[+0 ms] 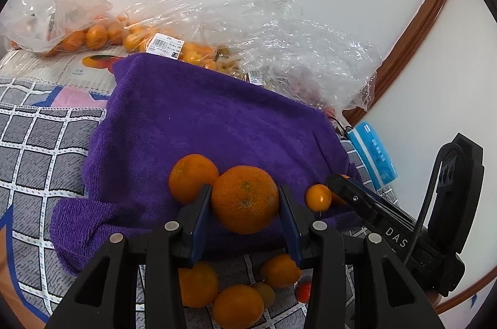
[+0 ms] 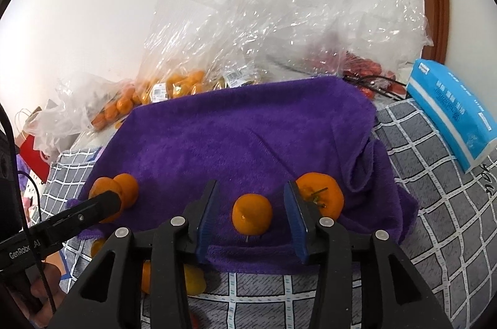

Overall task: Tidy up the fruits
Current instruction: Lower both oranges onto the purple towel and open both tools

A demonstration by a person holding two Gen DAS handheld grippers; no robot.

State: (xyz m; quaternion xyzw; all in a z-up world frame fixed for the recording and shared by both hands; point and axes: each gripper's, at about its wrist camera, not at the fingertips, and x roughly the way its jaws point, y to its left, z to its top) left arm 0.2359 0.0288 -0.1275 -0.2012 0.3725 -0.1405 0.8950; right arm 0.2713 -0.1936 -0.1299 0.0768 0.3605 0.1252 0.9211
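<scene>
My left gripper [image 1: 245,201] has a large orange [image 1: 245,200] between its fingers, over the near edge of the towel [image 1: 202,124]. A second orange [image 1: 192,176] sits on the towel touching it on the left; a small orange [image 1: 318,197] lies to its right. More oranges [image 1: 239,307] lie on the tabletop [image 1: 37,155] below the gripper. My right gripper [image 2: 251,212] straddles the small orange without touching it, another orange [image 2: 323,195] just beyond its right finger. Behind the towel lie bags of fruit [image 1: 155,43]; a tissue pack [image 2: 450,117] lies right of the towel.
</scene>
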